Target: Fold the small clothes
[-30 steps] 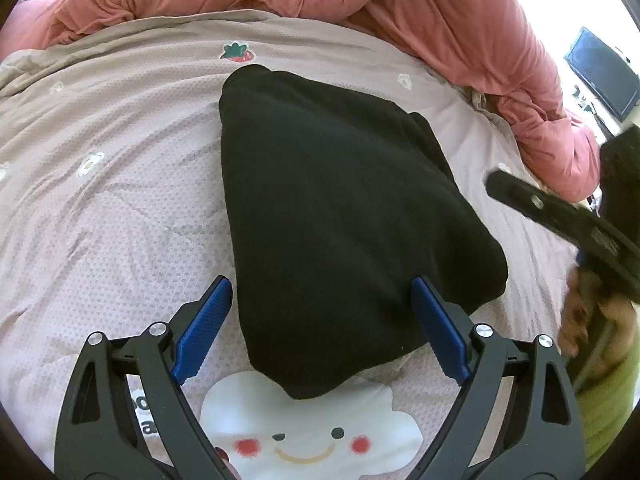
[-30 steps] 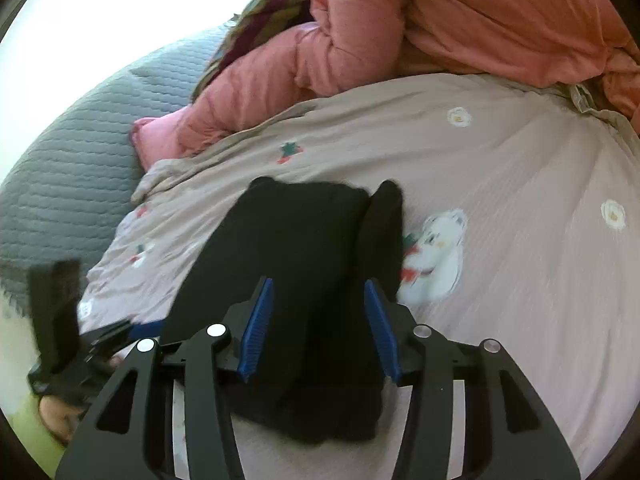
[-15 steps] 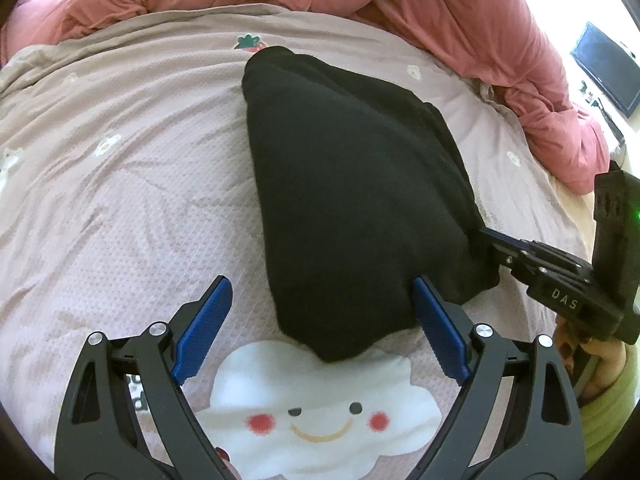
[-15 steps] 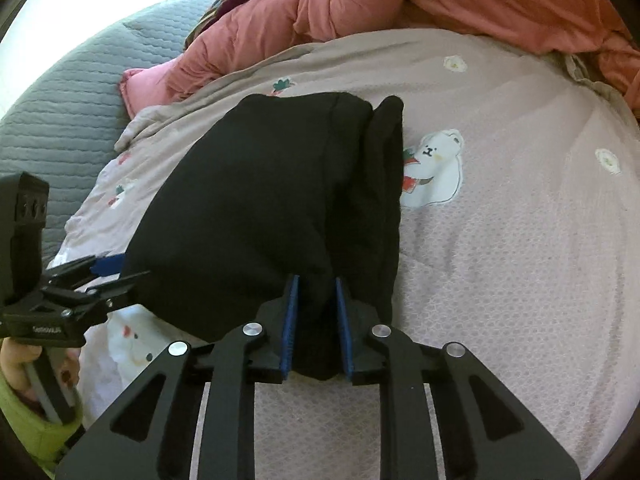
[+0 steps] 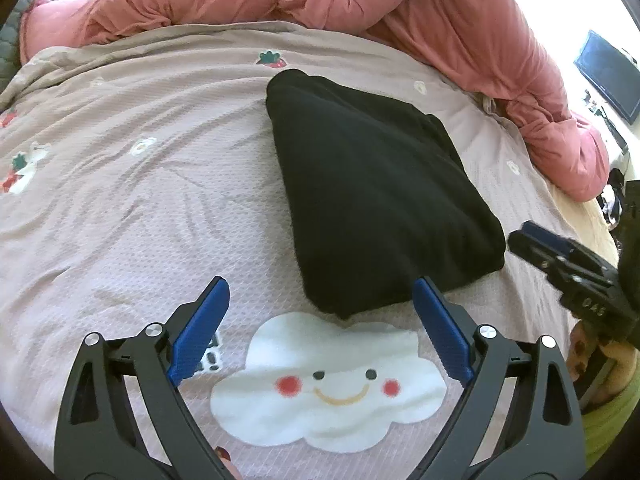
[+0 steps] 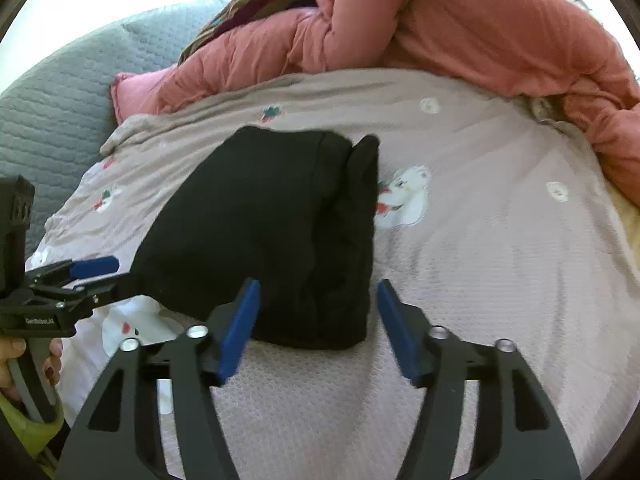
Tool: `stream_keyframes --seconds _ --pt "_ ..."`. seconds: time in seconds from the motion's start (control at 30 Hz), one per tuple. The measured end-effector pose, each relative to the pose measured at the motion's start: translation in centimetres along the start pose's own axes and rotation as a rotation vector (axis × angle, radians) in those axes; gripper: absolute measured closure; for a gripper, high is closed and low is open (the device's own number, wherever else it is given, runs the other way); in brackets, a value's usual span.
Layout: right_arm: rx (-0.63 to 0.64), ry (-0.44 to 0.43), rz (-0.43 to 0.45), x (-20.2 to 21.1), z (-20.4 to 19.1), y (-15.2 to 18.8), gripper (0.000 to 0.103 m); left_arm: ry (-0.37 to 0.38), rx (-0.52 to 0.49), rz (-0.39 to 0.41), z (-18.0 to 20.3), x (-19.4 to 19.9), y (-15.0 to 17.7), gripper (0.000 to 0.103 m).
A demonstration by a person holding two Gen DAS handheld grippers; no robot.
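Note:
A folded black garment (image 5: 376, 200) lies flat on the pale pink bedspread (image 5: 140, 208); it also shows in the right wrist view (image 6: 272, 240). My left gripper (image 5: 320, 320) is open and empty, just short of the garment's near corner. My right gripper (image 6: 316, 316) is open and empty, its blue pads either side of the garment's near edge, not touching it. The right gripper shows at the right of the left wrist view (image 5: 560, 256); the left gripper shows at the left of the right wrist view (image 6: 80, 276).
A bulky salmon-pink quilt (image 5: 360, 4) is heaped along the far side of the bed. A grey quilted cover (image 6: 52, 92) lies at the left. A white cloud print (image 5: 328, 384) is under my left gripper. A dark screen (image 5: 608, 76) stands at far right.
My right gripper was shut on the garment's near edge half a second ago; it has let go, opened and drawn back. The garment now lies still. My left gripper stayed open and drew back slightly.

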State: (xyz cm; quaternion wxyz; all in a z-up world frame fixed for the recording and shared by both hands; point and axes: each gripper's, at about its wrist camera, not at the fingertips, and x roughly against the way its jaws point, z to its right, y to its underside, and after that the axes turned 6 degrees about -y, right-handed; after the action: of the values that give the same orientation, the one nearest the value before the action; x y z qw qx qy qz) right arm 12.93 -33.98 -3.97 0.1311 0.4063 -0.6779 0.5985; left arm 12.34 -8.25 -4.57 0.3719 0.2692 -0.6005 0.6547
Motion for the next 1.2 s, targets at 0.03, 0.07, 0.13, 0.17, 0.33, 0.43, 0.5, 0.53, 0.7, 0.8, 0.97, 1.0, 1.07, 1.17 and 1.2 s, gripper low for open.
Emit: stream_keyframes --seconds 0.03,0.07,0.13,0.17,0.33,0.43,0.5,0.53,0.7,0.8,0.97,1.0,1.07,1.17,1.2 --pt "0.007 0.006 0.016 0.6 -0.1 0.0 0.034 -0.003 0.001 0.003 0.0 0.2 0.1 0.01" --pt "0.012 0.012 0.025 0.9 -0.2 -0.1 0.029 -0.004 0.002 0.009 -0.1 0.5 0.2 0.01" --pt "0.013 0.034 0.051 1.8 -0.5 -0.2 0.019 -0.004 0.003 0.016 -0.3 1.0 0.2 0.01" --pt "0.011 0.04 0.069 2.4 -0.7 -0.2 0.013 -0.007 0.006 0.022 -0.3 1.2 0.3 0.01" --pt "0.038 0.058 0.11 3.9 -1.8 0.1 0.006 -0.034 -0.002 0.071 -0.3 3.0 0.7 0.01" --pt "0.055 0.069 0.128 4.6 -2.5 0.3 0.005 -0.042 -0.009 0.099 -0.3 4.1 1.2 0.01" --pt "0.058 0.072 0.143 5.0 -2.8 0.3 0.005 -0.05 -0.015 0.118 -0.4 5.0 1.6 0.01" --pt "0.059 0.072 0.153 5.3 -2.9 0.4 0.005 -0.054 -0.018 0.125 -0.4 5.3 1.9 0.01" --pt "0.057 0.065 0.186 6.6 -3.6 0.6 0.005 -0.071 -0.017 0.154 -0.9 6.6 3.5 0.01" --pt "0.069 0.08 0.19 7.0 -4.2 0.9 0.005 -0.093 -0.026 0.18 -0.9 7.4 4.6 0.01" --pt "0.06 0.103 0.22 7.9 -5.2 2.3 0.005 -0.093 -0.02 0.214 -1.0 8.4 6.2 0.01" --pt "0.048 0.099 0.23 8.0 -5.3 2.6 0.005 -0.09 -0.02 0.216 -1.0 8.5 6.4 0.01" --pt "0.024 0.08 0.219 8.0 -5.6 3.6 0.005 -0.09 -0.021 0.216 -1.1 8.4 6.9 0.01" --pt "0.029 0.103 0.214 7.8 -6.3 4.8 0.005 -0.096 -0.022 0.206 -1.3 8.0 7.8 0.01" --pt "0.033 0.117 0.208 7.7 -6.6 5.3 0.005 -0.095 -0.022 0.2 -1.3 7.8 8.1 0.01"
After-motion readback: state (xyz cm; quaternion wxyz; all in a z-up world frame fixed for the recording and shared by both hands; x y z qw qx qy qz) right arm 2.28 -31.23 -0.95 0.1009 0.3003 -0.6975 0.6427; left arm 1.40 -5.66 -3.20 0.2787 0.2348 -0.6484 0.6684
